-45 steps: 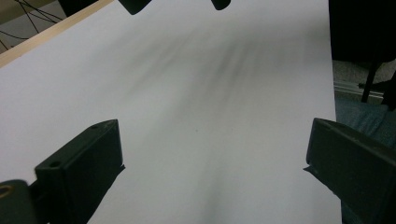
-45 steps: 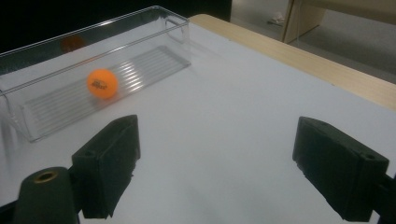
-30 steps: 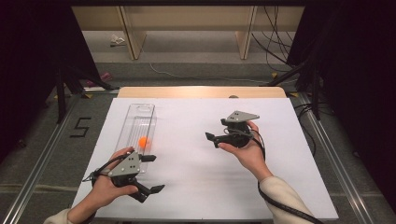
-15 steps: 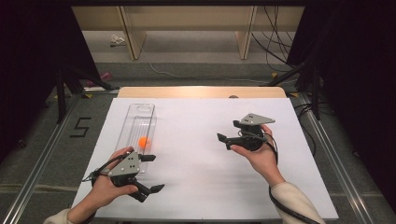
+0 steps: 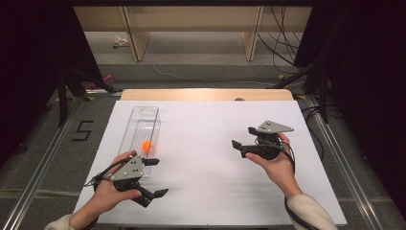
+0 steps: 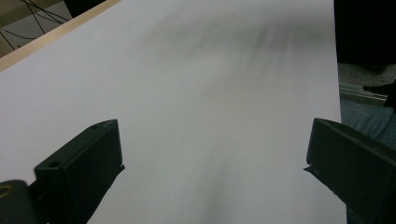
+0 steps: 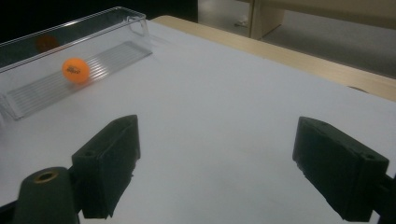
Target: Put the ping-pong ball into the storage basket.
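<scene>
My table (image 5: 206,158) wears a matt white, paper-smooth top with a pale wood edge; the tray (image 7: 70,56) is clear glossy plastic — ribbed floor — holding a smooth orange plastic ball (image 7: 75,70).

An orange ball (image 5: 147,145) lies in the clear tray (image 5: 143,117) on the white surface (image 5: 206,143); left claw (image 5: 154,178) just beside it, right claw (image 5: 243,139) well apart.

- Orange ball (image 5: 147,145): small, round, with dark print on its side, resting on the ribbed floor inside the tray, toward its near end.
- Clear plastic tray (image 5: 152,113): long, narrow, open-topped, lying flat lengthwise near-to-far on the left of the white desk (image 5: 206,134).
</scene>
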Available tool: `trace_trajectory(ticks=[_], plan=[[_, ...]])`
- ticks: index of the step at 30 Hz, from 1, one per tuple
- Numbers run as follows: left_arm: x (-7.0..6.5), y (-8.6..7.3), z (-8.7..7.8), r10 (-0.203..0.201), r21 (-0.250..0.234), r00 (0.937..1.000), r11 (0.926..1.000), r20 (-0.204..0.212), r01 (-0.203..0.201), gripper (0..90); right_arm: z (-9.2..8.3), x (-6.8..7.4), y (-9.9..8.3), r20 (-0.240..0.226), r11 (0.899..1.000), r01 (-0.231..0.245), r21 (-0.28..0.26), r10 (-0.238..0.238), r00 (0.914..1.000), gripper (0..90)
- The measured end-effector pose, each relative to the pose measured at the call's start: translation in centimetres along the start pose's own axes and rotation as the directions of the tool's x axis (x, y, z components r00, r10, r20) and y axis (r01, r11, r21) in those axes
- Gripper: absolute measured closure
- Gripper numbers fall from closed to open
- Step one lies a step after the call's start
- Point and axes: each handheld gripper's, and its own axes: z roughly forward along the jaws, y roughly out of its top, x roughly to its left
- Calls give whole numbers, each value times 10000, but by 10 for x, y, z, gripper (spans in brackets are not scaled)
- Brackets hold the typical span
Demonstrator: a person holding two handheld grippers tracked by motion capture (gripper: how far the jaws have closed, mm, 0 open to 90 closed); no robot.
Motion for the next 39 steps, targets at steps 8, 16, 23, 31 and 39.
trace_trajectory(ticks=[8, 16, 23, 31, 39], plan=[[0, 0, 0, 8, -8, 10000, 10000, -17, -8, 31, -12, -3, -9, 101, 9999, -131, 24, 131, 9999, 162], [0, 0, 0, -20, -2, 10000, 10000, -46, 20, 31, -20, -4, -15, 130, 9998, -182, 74, 181, 9998, 162], [1, 0, -1, -8, -13, 10000, 10000, -57, 8, 31, -23, -4, -18, 125, 9997, -192, 136, 190, 9997, 161], [1, 0, 0, -13, -12, 10000, 10000, -51, 13, 31, -23, -4, -20, 120, 9997, -160, 186, 157, 9998, 162], [1, 0, 0, 44, 26, 10000, 10000, -3, -44, 32, -22, -4, -21, 106, 9997, -134, 210, 132, 9999, 161]])
